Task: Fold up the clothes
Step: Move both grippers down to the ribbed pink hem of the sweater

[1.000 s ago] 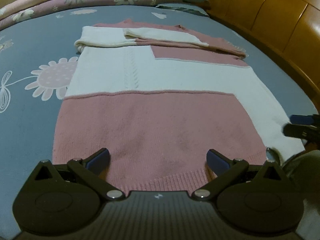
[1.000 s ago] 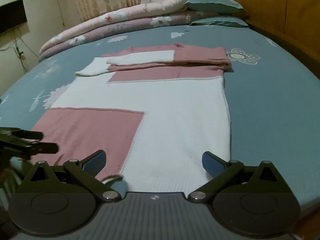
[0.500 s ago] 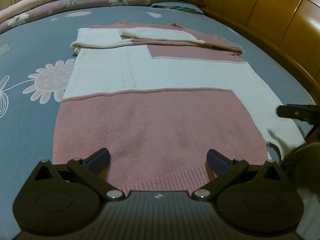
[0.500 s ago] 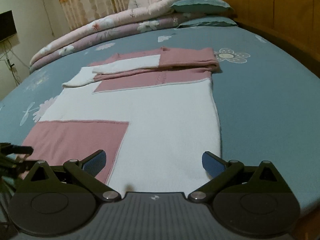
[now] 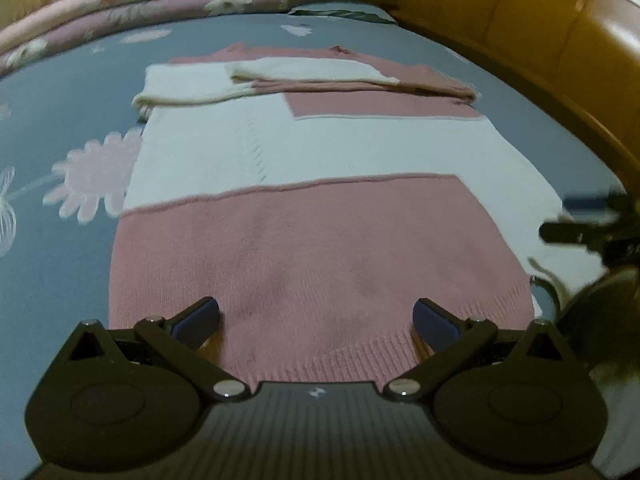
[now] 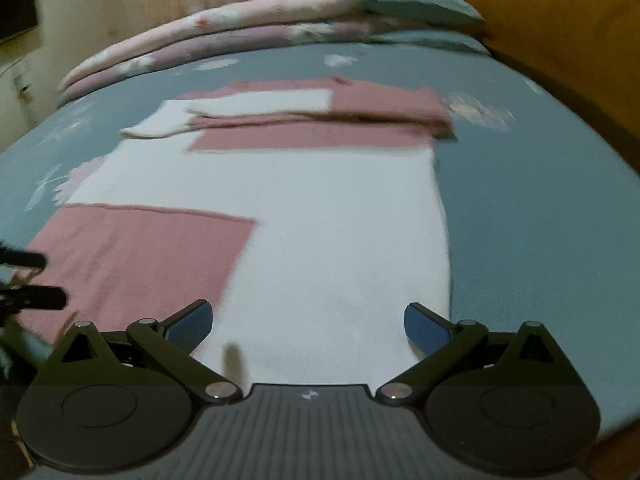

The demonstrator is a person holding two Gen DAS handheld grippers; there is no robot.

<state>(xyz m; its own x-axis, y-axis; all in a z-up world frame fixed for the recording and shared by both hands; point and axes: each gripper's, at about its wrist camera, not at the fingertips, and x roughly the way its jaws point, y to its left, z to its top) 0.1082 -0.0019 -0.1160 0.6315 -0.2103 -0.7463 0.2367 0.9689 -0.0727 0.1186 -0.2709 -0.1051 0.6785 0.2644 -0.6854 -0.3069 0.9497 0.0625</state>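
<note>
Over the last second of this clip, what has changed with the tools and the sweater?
Little. Both tools shifted slightly at the sweater's near hem: the left tool over the pink part, the right tool over the white part. Nothing was gripped or released; both stayed open. The sweater stayed flat on the bed, sleeves folded across its top.

Black tongs [image 5: 316, 314] with blue pads [image 5: 198, 314], silver screws [image 5: 224, 389], seemingly ribbed housing.

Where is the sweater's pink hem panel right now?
In the left wrist view the pink hem panel lies flat on the bed, directly ahead of the open left gripper.
</note>
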